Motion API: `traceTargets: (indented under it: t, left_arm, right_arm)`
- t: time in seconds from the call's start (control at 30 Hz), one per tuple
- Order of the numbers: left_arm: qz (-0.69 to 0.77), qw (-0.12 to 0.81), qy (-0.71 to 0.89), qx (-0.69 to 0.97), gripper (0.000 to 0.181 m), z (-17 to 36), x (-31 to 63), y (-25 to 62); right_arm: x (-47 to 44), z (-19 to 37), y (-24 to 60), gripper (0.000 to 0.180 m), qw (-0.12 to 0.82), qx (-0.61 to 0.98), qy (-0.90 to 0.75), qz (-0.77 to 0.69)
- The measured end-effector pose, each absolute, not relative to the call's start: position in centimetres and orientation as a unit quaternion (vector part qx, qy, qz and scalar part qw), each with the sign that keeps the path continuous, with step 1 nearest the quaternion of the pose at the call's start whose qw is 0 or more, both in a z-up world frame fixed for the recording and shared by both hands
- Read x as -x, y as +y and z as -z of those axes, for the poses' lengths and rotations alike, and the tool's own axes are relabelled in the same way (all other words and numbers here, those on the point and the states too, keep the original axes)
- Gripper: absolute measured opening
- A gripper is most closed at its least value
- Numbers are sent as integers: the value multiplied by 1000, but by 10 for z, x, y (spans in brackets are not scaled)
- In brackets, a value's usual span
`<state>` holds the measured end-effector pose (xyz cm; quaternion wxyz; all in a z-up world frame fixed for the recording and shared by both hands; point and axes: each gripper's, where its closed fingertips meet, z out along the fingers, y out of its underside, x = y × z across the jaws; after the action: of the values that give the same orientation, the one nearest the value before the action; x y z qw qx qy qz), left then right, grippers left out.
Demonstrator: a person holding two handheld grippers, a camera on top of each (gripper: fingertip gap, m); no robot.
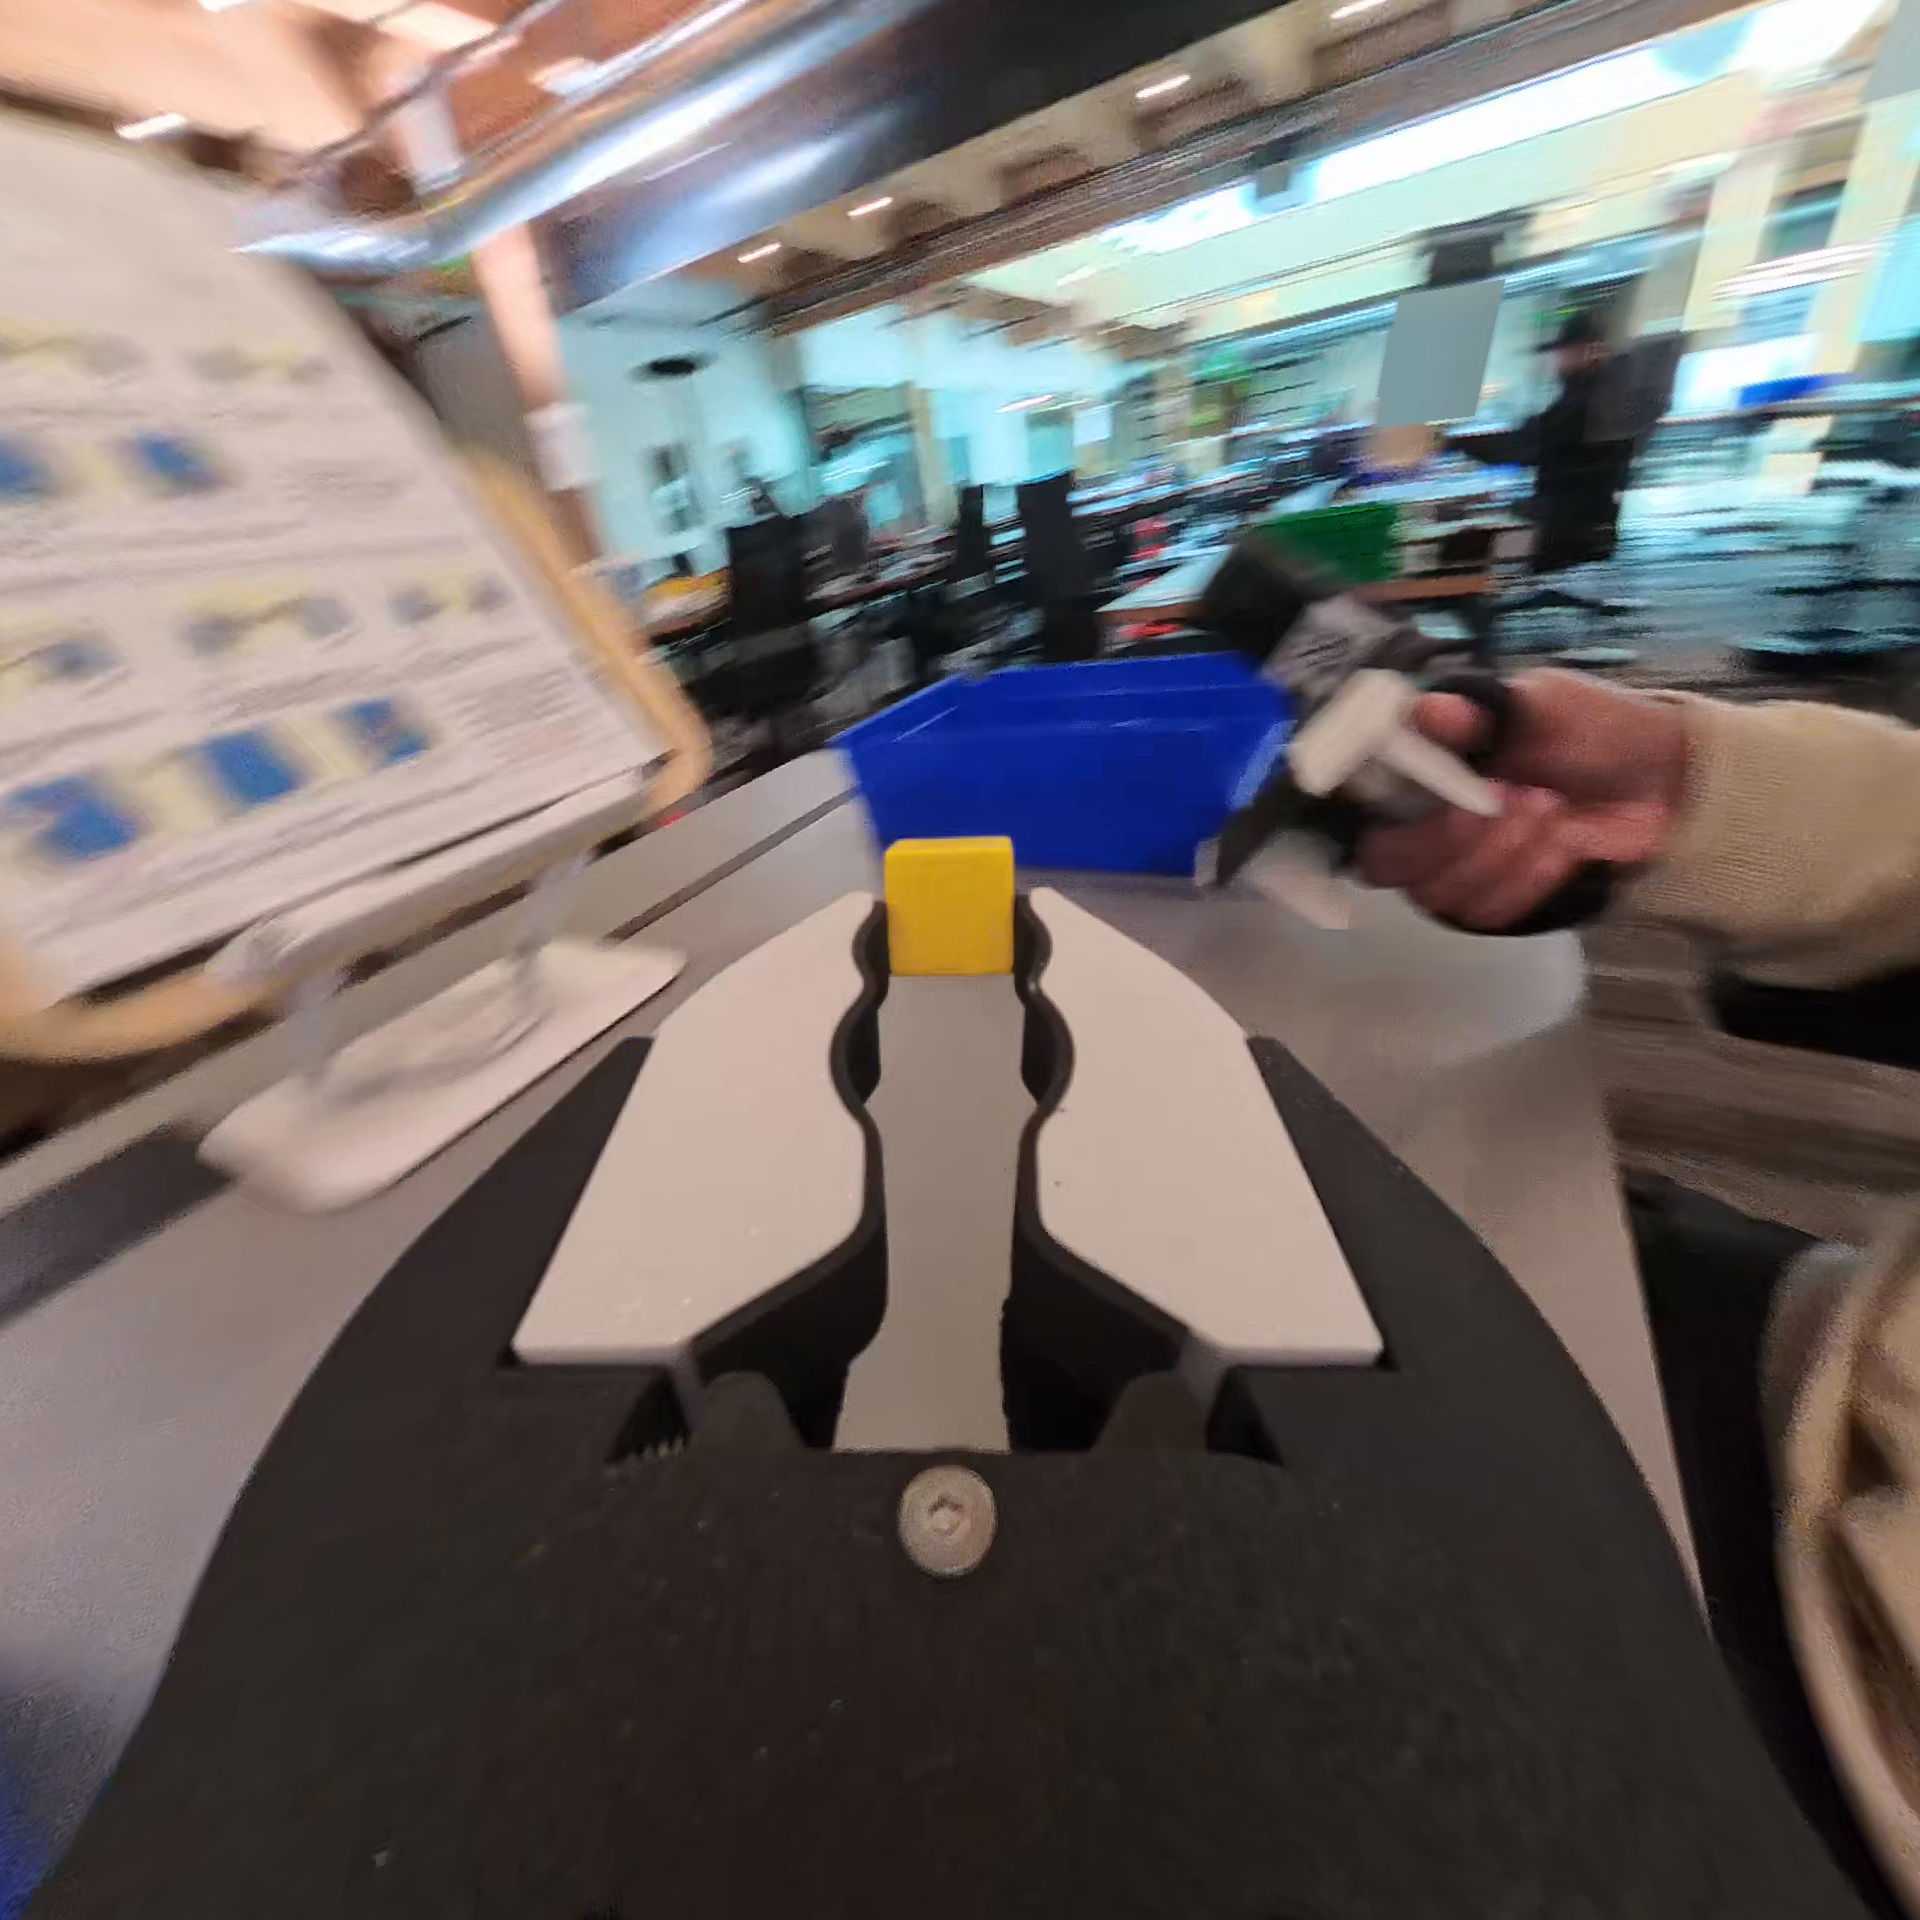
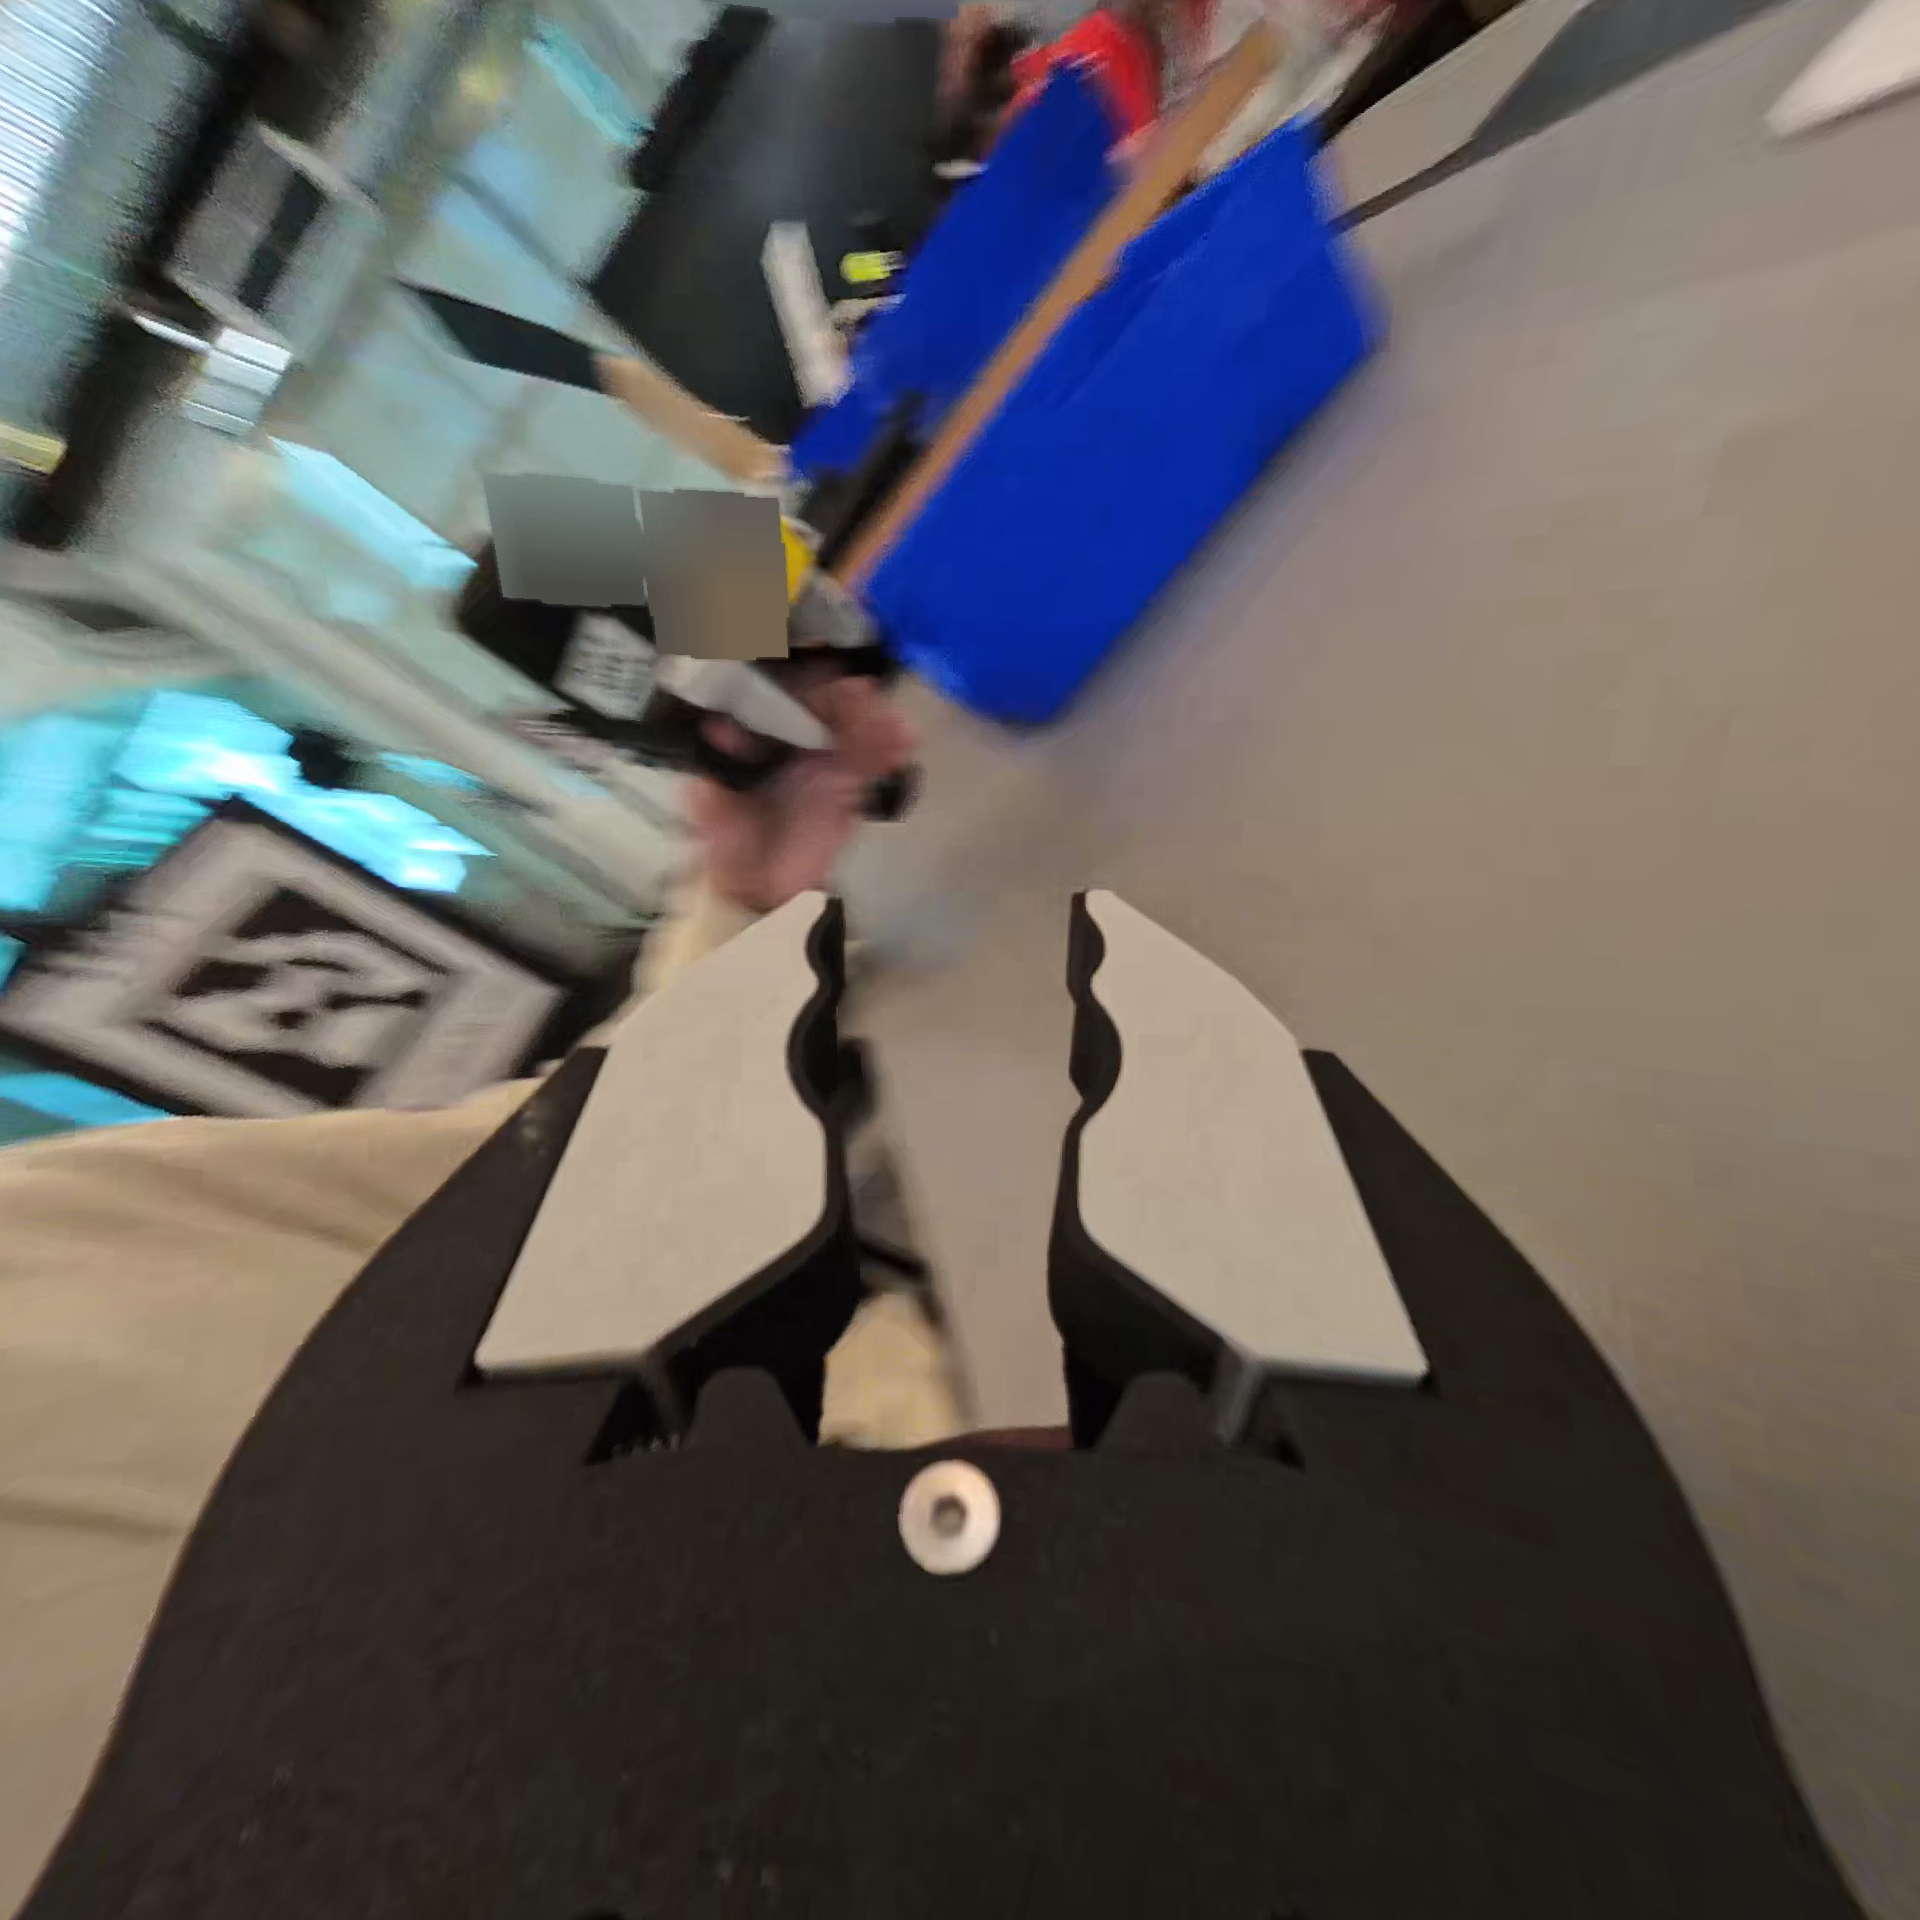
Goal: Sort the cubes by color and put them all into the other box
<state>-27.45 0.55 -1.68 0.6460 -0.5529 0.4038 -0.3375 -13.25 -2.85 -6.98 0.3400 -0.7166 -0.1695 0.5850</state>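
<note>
While both views are motion-blurred, the key bits read fine. Left gripper (image 1: 949, 914) is clamped on a yellow cube (image 1: 949, 906), pinched right at the fingertips, held above the grey table (image 1: 1351, 997). Cube: solid bright yellow, matte, flat faces, crisp edges, sitting square between the fingers, top poking a bit above the tips. No marks visible on it.

Blue box (image 1: 1060, 774) sits on the table beyond the cube, apart from it. It's an open-top plastic bin, deep blue, with a divider running along the inside. Can't tell what's in it from this angle.

Right gripper (image 2: 951, 914) is spread apart with nothing between the fingers; only grey table shows through the gap. In the left wrist view it appears to the right of the box, held in a hand (image 1: 1538, 800) with a cream sleeve.

In the right wrist view the blue box (image 2: 1122, 447) is ahead, heavily smeared, a tan strip across it.

A white sheet on a stand (image 1: 270, 644) is to the left of the table, blurred.
</note>
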Motion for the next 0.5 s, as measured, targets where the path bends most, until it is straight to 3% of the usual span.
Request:
traceTargets:
  t: [0.13,0.37,0.4,0.47,0.5]
  left_arm:
    - [381,613,508,470,22,9,206,-3]
    - [391,566,584,431,22,39,142,-11]
    - [386,562,587,437,22,45,137,-8]
    - [378,559,590,442,22,54,129,-6]
    - [378,554,593,446,22,58,126,-5]
  right_arm:
    - [163,20,-23,45,180,585,-85,-786]
    - [167,29,-15,54,147,550,-38,-821]
    - [163,34,-11,52,155,552,-29,-819]
    - [155,39,-11,23,154,538,-31,-828]
    - [152,43,-11,22,159,538,-30,-828]
